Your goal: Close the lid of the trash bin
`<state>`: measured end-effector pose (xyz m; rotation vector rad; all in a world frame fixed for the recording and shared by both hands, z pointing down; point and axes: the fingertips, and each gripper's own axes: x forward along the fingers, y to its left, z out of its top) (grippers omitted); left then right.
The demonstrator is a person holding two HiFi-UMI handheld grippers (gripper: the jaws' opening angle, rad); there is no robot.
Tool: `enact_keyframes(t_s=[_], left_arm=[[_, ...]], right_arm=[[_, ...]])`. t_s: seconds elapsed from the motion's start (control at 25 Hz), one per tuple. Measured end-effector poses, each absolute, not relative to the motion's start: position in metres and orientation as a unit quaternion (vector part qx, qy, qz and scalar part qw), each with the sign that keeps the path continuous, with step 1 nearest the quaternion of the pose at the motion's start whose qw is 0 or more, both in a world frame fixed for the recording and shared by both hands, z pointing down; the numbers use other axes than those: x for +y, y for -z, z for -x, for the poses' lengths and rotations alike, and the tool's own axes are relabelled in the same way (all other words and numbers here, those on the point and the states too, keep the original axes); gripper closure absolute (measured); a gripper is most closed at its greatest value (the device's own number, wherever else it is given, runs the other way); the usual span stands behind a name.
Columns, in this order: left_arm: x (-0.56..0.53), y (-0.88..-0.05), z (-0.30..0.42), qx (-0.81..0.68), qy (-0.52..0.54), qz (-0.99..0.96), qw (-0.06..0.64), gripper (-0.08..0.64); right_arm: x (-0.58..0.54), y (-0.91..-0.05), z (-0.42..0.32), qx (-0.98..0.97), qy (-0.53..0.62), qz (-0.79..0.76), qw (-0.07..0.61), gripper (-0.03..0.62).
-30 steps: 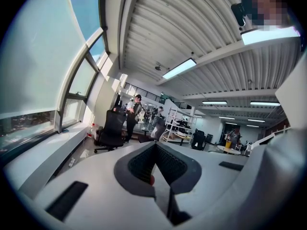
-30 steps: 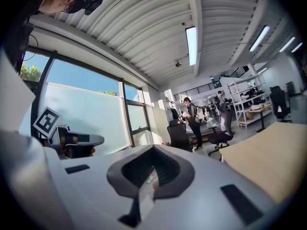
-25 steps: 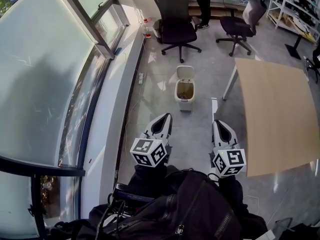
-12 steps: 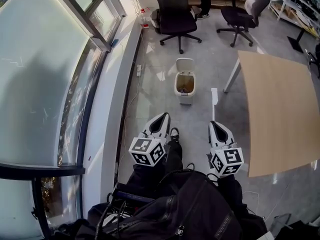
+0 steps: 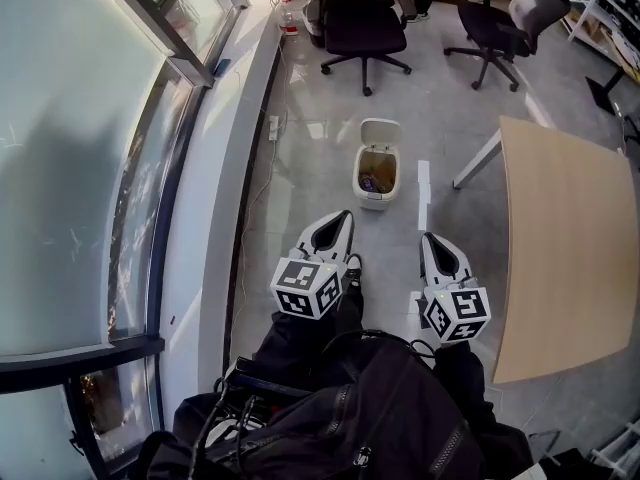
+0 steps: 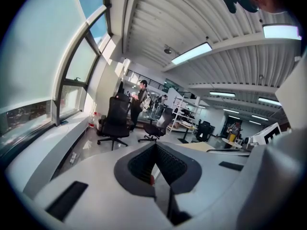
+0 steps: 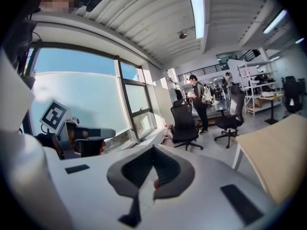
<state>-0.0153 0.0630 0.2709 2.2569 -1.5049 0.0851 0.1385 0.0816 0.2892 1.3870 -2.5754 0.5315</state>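
A small white trash bin stands on the grey floor ahead of me in the head view. Its lid is tipped up at the back, and rubbish shows inside. My left gripper points at the bin from just short of it, slightly to its left, jaws together and empty. To the bin's right and a bit farther back, my right gripper is also shut and empty. In the left gripper view and the right gripper view the jaws meet at their tips. The bin is hidden in both.
A light wooden table fills the right side. Two black office chairs stand beyond the bin. A glass window wall with a sill runs along the left. A person stands far back.
Both grippers have moved forward and somewhat down, and the bin now sits closer to their tips. The lid is still up and the jaws have not changed.
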Motion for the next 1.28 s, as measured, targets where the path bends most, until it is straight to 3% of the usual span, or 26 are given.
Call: enact_keyframes(t_s=[0.52, 1.28], left_arm=[[-0.091, -0.350, 0.079, -0.521, -0.086, -0.807, 0.264, 0.558], [-0.126, -0.552, 0.069, -0.538, -0.176, -0.734, 0.374, 0.558]], right_arm=[[-0.075, -0.363, -0.027, -0.854, -0.221, -0.426, 0.201, 0.588], [-0.150, -0.539, -0.023, -0.854, -0.285, -0.327, 0.288, 0.588]])
